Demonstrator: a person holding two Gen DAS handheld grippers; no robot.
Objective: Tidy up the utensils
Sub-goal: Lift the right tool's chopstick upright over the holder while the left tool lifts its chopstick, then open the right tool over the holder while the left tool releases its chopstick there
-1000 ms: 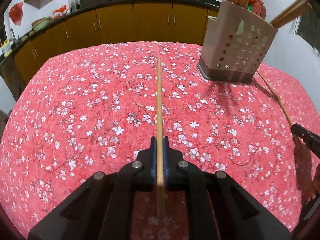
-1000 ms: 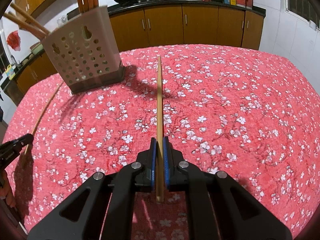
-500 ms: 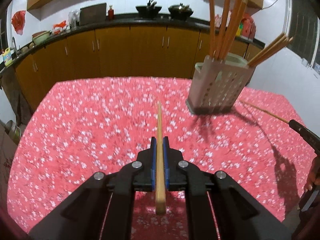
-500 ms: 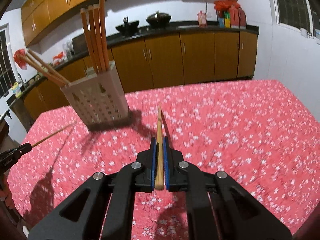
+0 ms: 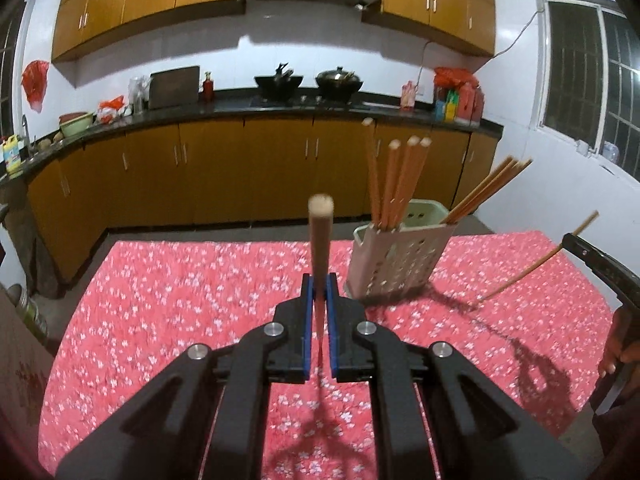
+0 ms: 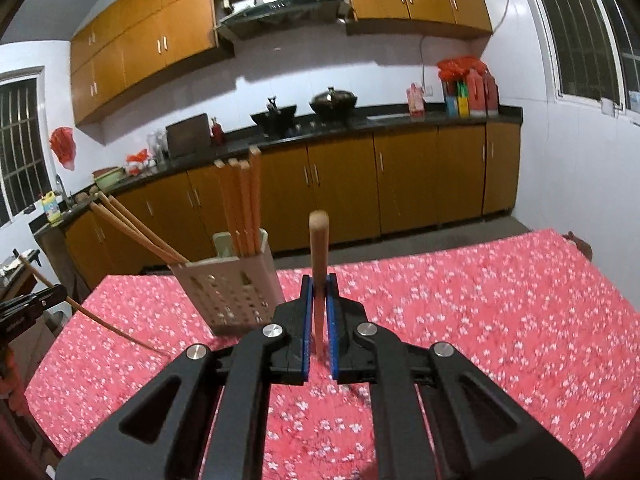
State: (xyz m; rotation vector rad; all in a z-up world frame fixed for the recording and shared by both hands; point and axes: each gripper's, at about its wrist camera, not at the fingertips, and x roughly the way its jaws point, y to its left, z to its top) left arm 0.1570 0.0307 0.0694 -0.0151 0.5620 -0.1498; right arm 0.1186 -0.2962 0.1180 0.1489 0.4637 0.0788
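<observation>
My left gripper [image 5: 319, 284] is shut on a wooden chopstick [image 5: 320, 236] that stands nearly upright, thick end up. My right gripper [image 6: 319, 284] is shut on another chopstick [image 6: 319, 256], also nearly upright. A pale perforated utensil holder [image 5: 396, 258] stands on the red floral table, ahead right in the left wrist view and ahead left in the right wrist view [image 6: 228, 284]. Several chopsticks [image 5: 394, 180] stand in it. Each view shows the other gripper with its tilted chopstick: the right gripper [image 5: 600, 264] and the left gripper [image 6: 32, 304].
The table [image 5: 180, 288] has a red flowered cloth. Beyond it runs a kitchen counter [image 5: 240, 108] with woks, bottles and orange cabinets. A white wall and window [image 5: 580, 92] are on the right.
Both grippers have risen and tilted up from the table, swinging their chopsticks from lying flat to nearly upright. The holder now sits lower and farther in both views.
</observation>
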